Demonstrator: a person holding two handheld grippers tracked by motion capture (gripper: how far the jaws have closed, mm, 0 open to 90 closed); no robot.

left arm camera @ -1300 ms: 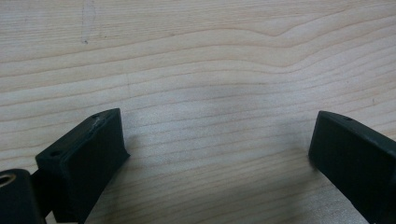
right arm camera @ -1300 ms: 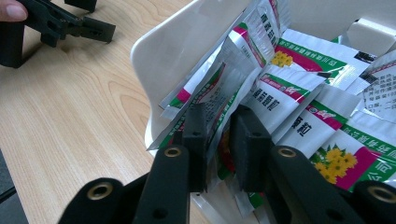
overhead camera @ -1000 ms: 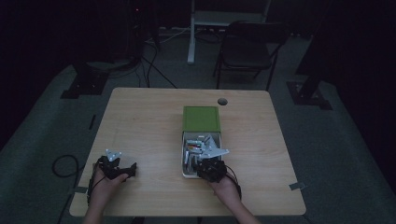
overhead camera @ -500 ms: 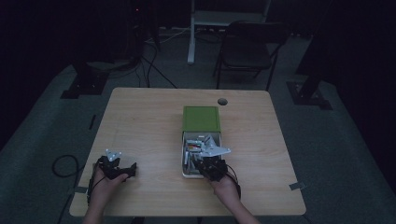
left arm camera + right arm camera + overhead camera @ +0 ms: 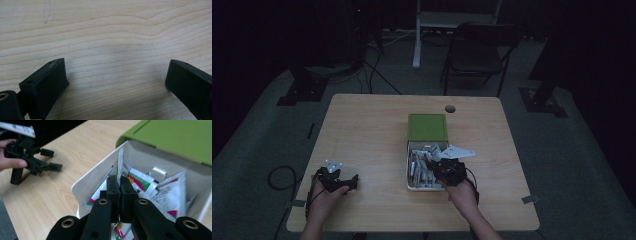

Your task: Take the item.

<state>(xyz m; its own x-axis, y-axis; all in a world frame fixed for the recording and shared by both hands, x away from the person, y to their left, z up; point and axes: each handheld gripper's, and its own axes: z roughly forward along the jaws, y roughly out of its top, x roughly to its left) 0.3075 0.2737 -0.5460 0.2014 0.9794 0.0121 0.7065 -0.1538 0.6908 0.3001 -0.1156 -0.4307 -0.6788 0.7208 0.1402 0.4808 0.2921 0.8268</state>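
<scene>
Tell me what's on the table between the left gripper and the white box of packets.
Nothing: in the high view, only bare wooden table lies between the left gripper and the white box.

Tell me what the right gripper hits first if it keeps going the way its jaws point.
Most likely the sachets piled in the white box; the right gripper, jaws together, points straight at them. Depth unclear.

Wide open tabletop point(image 5: 367, 135) on the left side and at the far end. Mid-right, the white box point(image 5: 410, 170) blocks the way, packed with packets point(image 5: 140, 182), its green lid point(image 5: 427, 127) covering the far half.
</scene>
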